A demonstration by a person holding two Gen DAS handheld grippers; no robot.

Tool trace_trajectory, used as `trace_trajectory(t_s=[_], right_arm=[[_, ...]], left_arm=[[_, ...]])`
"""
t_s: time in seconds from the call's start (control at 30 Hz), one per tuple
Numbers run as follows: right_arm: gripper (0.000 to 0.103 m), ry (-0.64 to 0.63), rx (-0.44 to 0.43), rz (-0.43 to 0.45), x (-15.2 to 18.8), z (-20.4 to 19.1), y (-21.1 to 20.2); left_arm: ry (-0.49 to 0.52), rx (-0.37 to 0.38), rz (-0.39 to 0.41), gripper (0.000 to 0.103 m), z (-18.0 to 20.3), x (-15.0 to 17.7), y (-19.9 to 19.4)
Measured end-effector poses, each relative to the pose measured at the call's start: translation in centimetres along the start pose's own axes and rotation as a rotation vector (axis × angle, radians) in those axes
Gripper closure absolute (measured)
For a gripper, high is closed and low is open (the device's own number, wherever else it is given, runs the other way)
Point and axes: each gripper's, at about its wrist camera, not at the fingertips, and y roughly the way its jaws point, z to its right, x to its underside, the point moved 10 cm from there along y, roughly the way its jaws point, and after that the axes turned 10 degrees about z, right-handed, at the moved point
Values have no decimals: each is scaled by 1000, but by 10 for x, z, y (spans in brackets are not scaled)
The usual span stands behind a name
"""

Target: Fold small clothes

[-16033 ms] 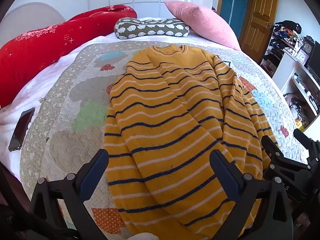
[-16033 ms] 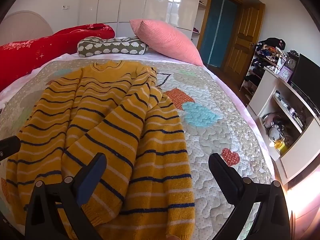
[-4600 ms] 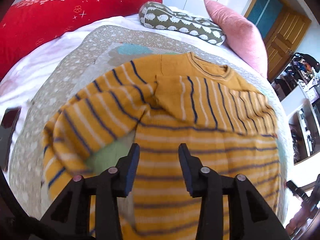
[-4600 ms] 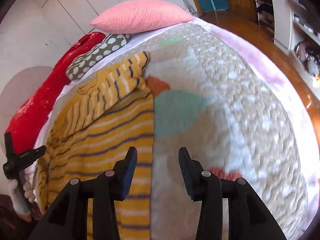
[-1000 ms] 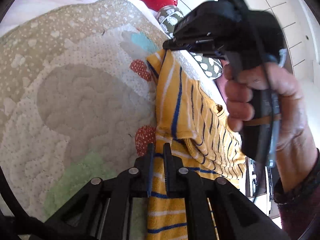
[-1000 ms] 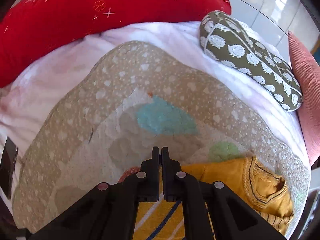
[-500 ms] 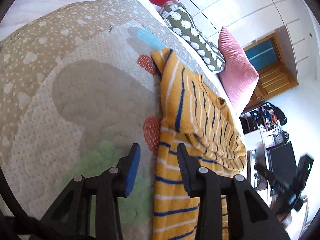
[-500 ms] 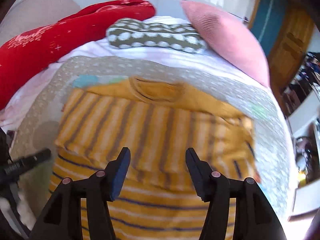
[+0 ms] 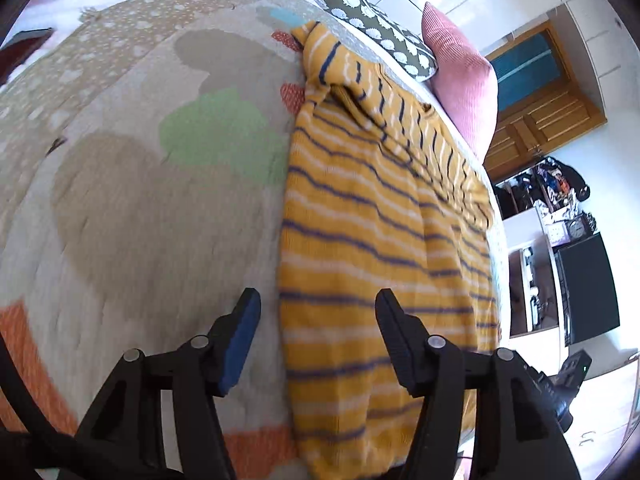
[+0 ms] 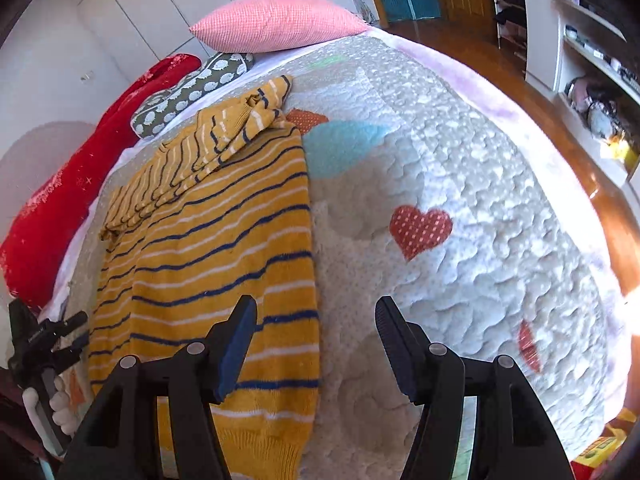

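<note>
A yellow sweater [image 9: 372, 232] with navy and white stripes lies flat on the quilted bedspread [image 9: 132, 184], both sleeves folded in across its upper part. My left gripper [image 9: 318, 312] is open and empty above the sweater's lower left edge. In the right wrist view the sweater [image 10: 208, 248] lies to the left. My right gripper [image 10: 314, 320] is open and empty above the sweater's lower right edge, over the bedspread [image 10: 460, 168]. The left gripper also shows in the right wrist view [image 10: 48, 340] at the far left.
A pink pillow [image 10: 276, 20], a green patterned bolster [image 10: 192, 88] and a red quilt [image 10: 60, 200] lie at the head of the bed. A phone [image 9: 24, 40] lies at the bed's left edge. White shelves [image 10: 580, 40] and wooden floor are to the right.
Both grippers let go of the folded sleeve, opened wide and drew back toward the sweater's hem, one at each side edge.
</note>
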Motion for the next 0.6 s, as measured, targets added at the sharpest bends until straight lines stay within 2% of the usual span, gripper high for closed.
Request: trace_trajectory(t_s=[0.03,0.1,0.27,0.37,0.43,0.5,0.6], right_arm=[[37,11,-20,2,7,-3,0],[37,20,-56,6,21,-8,-2],[37,19,-129,9,48,-13,-8],[37,14,-149,24,55,-10,-12],[36,24,-167,26,59,-8,-15],[36,24,-174,30,62,-7,-16],[32,19,-177,52,66,-9,-17]], left_arm=[[15,-7,1,43,1,8,-7],[22,4,-20,33,5,23,-15],[13,57,-81,32,13,64,-16],[30,76,-62,26,22,74,-17],[14,122,-87,23,31,83,-13],[16,139,-96,16,38,90,-10],[30,144,-91,14,46,96,-9]])
